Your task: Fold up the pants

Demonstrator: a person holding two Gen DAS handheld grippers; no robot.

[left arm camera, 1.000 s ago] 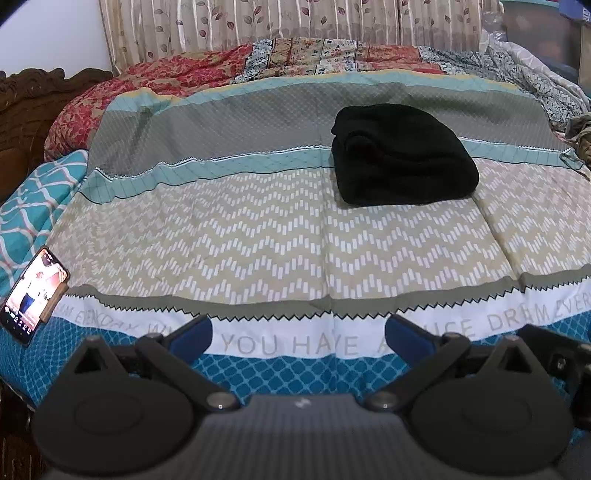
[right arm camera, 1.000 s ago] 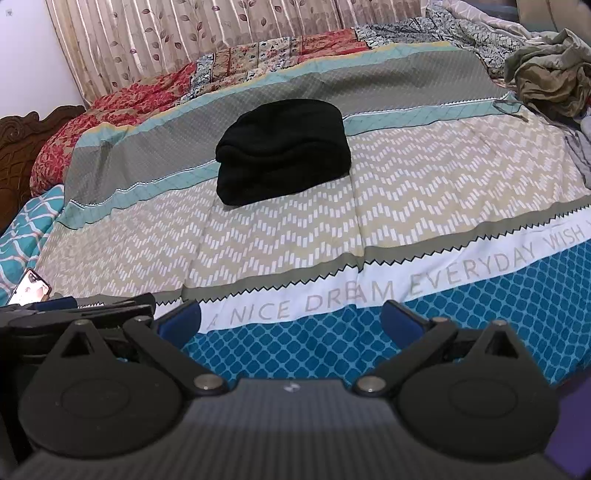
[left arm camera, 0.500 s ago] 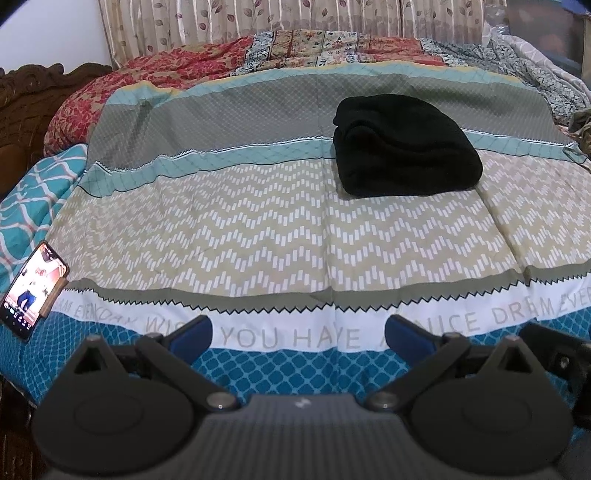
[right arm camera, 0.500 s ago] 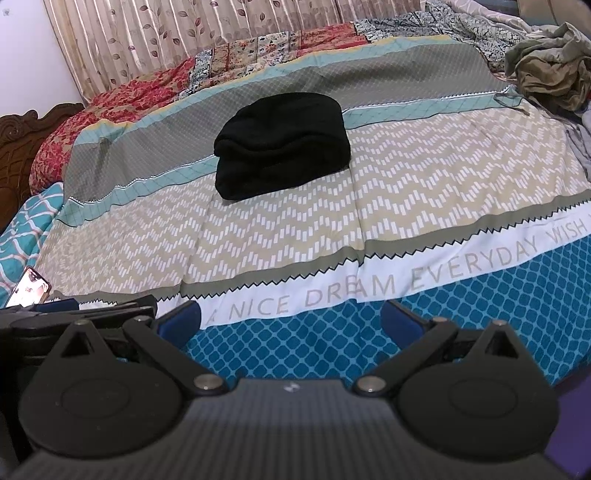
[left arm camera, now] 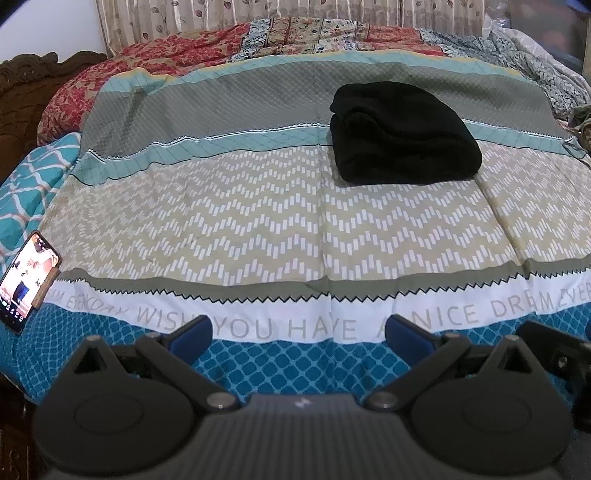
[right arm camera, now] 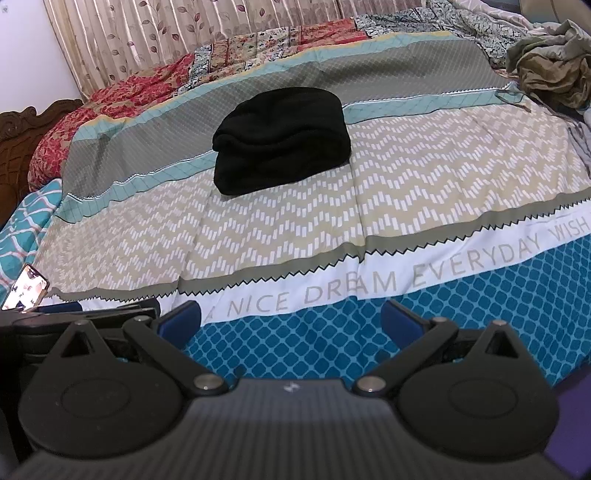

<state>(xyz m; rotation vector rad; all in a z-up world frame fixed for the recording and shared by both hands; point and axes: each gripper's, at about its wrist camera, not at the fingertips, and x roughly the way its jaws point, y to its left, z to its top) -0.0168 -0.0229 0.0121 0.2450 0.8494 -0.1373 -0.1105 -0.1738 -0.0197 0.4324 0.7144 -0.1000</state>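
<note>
The black pants (left arm camera: 402,134) lie folded in a thick square bundle on the patterned bedspread (left arm camera: 258,221), toward the far right in the left wrist view and mid-bed in the right wrist view (right arm camera: 282,138). My left gripper (left arm camera: 299,334) is open and empty, held over the near blue edge of the bed, well short of the pants. My right gripper (right arm camera: 290,317) is open and empty too, over the same near edge. The left gripper's body shows at the left of the right wrist view (right arm camera: 81,314).
A lit phone (left arm camera: 27,275) lies at the bed's near left corner. A crumpled olive garment (right arm camera: 550,74) sits at the far right. A red quilt (left arm camera: 155,74) and curtains (right arm camera: 184,33) run along the back. A carved wooden headboard (left arm camera: 33,85) stands left.
Both grippers have tilted and risen slightly, so the bed sits a little lower in both views. The pants have not moved. Both grippers stay open.
</note>
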